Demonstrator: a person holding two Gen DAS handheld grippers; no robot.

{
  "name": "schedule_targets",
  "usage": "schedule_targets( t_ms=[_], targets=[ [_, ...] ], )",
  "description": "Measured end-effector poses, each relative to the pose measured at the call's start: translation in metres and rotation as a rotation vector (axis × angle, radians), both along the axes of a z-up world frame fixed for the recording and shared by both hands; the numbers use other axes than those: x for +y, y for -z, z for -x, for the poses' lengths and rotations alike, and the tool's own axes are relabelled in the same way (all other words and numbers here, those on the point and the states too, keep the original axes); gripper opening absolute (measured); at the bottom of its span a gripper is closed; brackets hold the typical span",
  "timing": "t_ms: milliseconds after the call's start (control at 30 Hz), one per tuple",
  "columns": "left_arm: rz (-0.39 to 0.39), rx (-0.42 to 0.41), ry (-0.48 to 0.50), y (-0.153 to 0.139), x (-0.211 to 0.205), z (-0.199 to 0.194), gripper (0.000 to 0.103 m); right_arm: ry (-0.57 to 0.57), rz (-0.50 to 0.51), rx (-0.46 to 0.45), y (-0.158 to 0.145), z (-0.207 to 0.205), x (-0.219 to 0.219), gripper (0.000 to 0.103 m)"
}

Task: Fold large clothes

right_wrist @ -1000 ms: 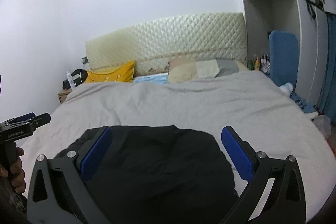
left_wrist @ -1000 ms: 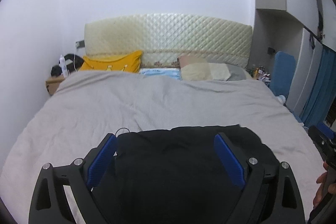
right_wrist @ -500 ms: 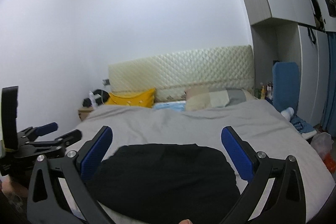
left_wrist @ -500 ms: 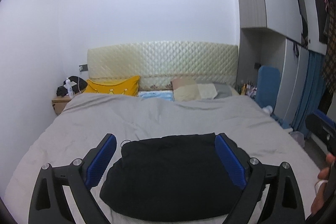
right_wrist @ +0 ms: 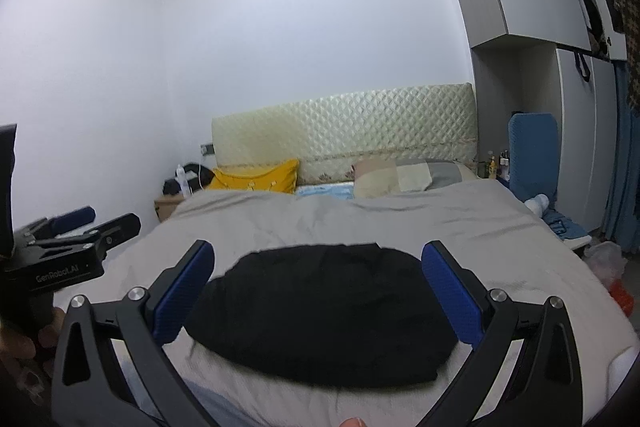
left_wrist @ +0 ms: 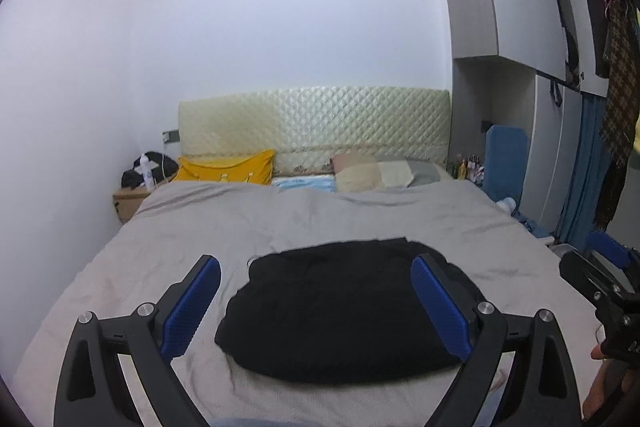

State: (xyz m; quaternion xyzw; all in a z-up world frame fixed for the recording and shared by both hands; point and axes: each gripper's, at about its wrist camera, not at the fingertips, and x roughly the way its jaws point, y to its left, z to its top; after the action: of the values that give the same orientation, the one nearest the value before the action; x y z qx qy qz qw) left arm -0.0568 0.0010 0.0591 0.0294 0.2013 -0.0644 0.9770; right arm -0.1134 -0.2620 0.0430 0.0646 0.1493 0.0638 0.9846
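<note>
A black garment [left_wrist: 340, 311] lies folded in a compact rounded pile on the grey bed cover [left_wrist: 280, 223], near the foot of the bed; it also shows in the right wrist view [right_wrist: 320, 311]. My left gripper [left_wrist: 316, 303] is open and empty, held above and back from the garment. My right gripper [right_wrist: 318, 297] is open and empty too, also above and back from it. The right gripper shows at the right edge of the left wrist view [left_wrist: 604, 275]; the left gripper shows at the left edge of the right wrist view [right_wrist: 76, 239].
A quilted cream headboard [left_wrist: 312, 123], a yellow pillow [left_wrist: 228, 167] and beige-grey pillows [left_wrist: 384, 173] are at the bed's far end. A nightstand [left_wrist: 130, 201] with dark items stands far left. A blue chair [left_wrist: 506, 163], wardrobe and blue curtain [left_wrist: 584, 171] are on the right.
Both grippers have pulled back and up from the garment, so it looks smaller and the whole folded pile now shows. The garment itself has not moved.
</note>
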Motion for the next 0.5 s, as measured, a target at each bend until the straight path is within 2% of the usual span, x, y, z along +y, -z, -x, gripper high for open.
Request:
schedule_targets(
  t_ms=[200, 400, 500],
  targets=[
    [0.031, 0.064, -0.021, 0.022, 0.013, 0.003, 0.097, 0.013, 0.035, 0.054, 0.02, 0.016, 0.008, 0.103],
    [0.006, 0.114, -0.041, 0.047, 0.009, 0.0, 0.097, 0.005, 0.025, 0.105, 0.048, 0.02, 0.014, 0.103],
    [-0.013, 0.147, -0.017, 0.058, 0.004, -0.004, 0.097, 0.022, 0.027, 0.112, 0.057, 0.02, 0.016, 0.103]
  ],
)
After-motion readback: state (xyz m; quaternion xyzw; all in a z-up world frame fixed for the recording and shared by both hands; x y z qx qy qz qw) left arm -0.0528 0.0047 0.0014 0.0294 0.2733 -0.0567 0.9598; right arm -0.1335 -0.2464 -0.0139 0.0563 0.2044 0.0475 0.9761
